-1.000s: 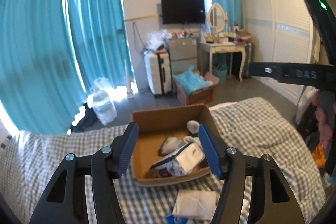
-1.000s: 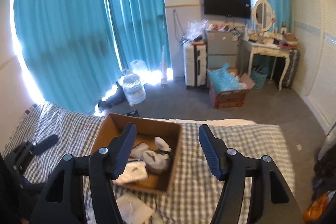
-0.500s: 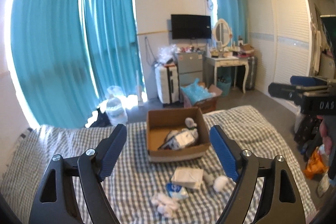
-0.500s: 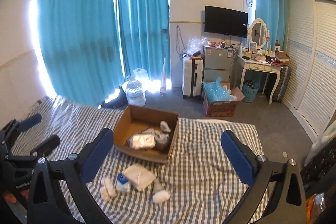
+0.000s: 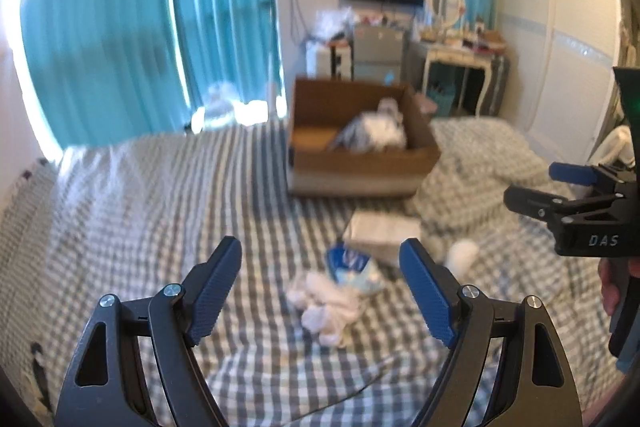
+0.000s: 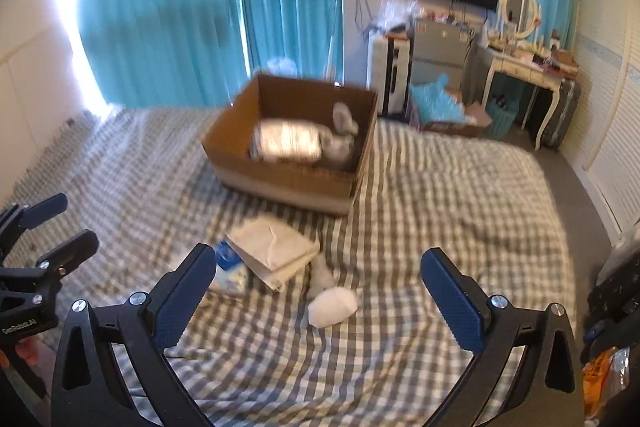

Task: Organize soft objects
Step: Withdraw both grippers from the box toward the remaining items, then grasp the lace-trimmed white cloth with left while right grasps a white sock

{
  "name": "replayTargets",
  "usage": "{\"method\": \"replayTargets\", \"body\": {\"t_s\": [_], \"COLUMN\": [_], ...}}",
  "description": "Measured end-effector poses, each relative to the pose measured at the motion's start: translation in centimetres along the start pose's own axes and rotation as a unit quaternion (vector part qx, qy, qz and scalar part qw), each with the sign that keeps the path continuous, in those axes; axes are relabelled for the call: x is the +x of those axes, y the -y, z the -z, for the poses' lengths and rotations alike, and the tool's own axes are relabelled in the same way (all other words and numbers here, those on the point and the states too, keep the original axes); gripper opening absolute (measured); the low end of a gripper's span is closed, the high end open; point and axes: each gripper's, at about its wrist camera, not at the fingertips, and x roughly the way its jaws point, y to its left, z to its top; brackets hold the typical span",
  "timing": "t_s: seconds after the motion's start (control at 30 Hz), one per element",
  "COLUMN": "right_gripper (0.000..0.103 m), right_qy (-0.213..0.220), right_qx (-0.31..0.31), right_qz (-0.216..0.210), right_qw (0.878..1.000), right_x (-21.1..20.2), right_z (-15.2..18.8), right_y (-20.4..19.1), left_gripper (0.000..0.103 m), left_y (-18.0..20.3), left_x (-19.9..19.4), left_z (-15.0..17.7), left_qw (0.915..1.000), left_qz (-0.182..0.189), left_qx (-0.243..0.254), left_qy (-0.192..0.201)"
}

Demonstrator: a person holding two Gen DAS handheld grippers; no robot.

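Note:
Loose soft things lie on the checked bed in front of both grippers. The left wrist view shows a heap of white socks [image 5: 324,303], a blue pack [image 5: 352,265], a folded white cloth [image 5: 380,231] and a white sock roll [image 5: 462,255]. My left gripper [image 5: 320,251] hangs open above the sock heap, holding nothing. In the right wrist view my right gripper [image 6: 320,257] stands wide open over the sock roll [image 6: 332,307], with the folded cloth [image 6: 272,247] and blue pack [image 6: 230,259] to its left. Behind them a cardboard box [image 6: 288,183] holds several soft items.
Each gripper shows in the other's view: right gripper [image 5: 532,183], left gripper [image 6: 76,221]. The bed [image 6: 460,187] spreads wide to the right of the box. Teal curtains [image 6: 180,7], a suitcase, a dressing table [image 6: 520,67] and a floor box stand beyond the bed.
Both grippers pulled back from over the box, then came down toward the loose items on the bed. Their jaws opened wider. The pictures are now blurred by motion.

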Motion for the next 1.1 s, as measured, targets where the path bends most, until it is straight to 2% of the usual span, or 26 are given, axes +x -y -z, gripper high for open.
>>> {"method": "replayTargets", "body": {"t_s": [0.13, 0.33, 0.47, 0.53, 0.6, 0.63, 0.67, 0.7, 0.73, 0.9, 0.97, 1.1], "right_gripper": [0.103, 0.093, 0.074, 0.072, 0.057, 0.046, 0.043, 0.040, 0.035, 0.030, 0.029, 0.029], "right_qy": [-0.059, -0.122, -0.157, -0.163, -0.168, -0.167, -0.165, -0.160, -0.155, -0.138, -0.133, -0.122], "right_qx": [-0.010, -0.046, -0.039, -0.036, -0.040, -0.041, -0.037, -0.032, -0.027, -0.009, -0.007, -0.010], "right_qz": [0.007, 0.004, -0.008, 0.003, 0.012, 0.017, 0.022, 0.026, 0.034, 0.038, 0.036, 0.023], "right_qw": [0.998, 0.991, 0.987, 0.986, 0.985, 0.985, 0.985, 0.986, 0.987, 0.990, 0.990, 0.992], "right_x": [6.3, 12.1, 14.8, 15.2, 15.2, 15.1, 14.9, 14.6, 14.2, 12.7, 12.3, 11.1], "right_z": [2.4, 4.6, 6.0, 6.4, 6.6, 6.5, 6.4, 6.3, 6.2, 5.5, 5.3, 5.1], "right_y": [0.1, -0.6, -0.5, -0.3, 0.0, 0.1, 0.4, 0.7, 0.9, 1.8, 1.9, 1.0], "left_gripper": [0.082, 0.079, 0.079, 0.079, 0.078, 0.077, 0.068, 0.053, 0.048, 0.022, 0.018, 0.016], "left_y": [-0.4, -0.5, -0.3, -0.4, -0.6, -0.6, -0.6, -0.7, -0.7, -0.5, -0.4, -0.5], "left_x": [4.4, 9.8, 11.1, 11.2, 11.2, 11.3, 11.3, 11.4, 11.5, 11.4, 11.0, 9.9], "left_z": [2.7, 5.7, 6.8, 6.9, 6.9, 6.9, 6.9, 6.9, 6.9, 7.2, 7.2, 7.3], "left_qw": [0.9992, 0.9959, 0.9930, 0.9921, 0.9916, 0.9915, 0.9915, 0.9912, 0.9906, 0.9897, 0.9906, 0.9914], "left_qz": [0.007, 0.020, 0.036, 0.045, 0.051, 0.051, 0.050, 0.052, 0.055, 0.060, 0.058, 0.051], "left_qx": [-0.002, -0.007, 0.000, -0.006, -0.013, -0.016, -0.018, -0.019, -0.020, -0.012, -0.007, -0.001], "left_qy": [-0.040, -0.088, -0.112, -0.117, -0.118, -0.119, -0.119, -0.120, -0.124, -0.129, -0.124, -0.120]}}
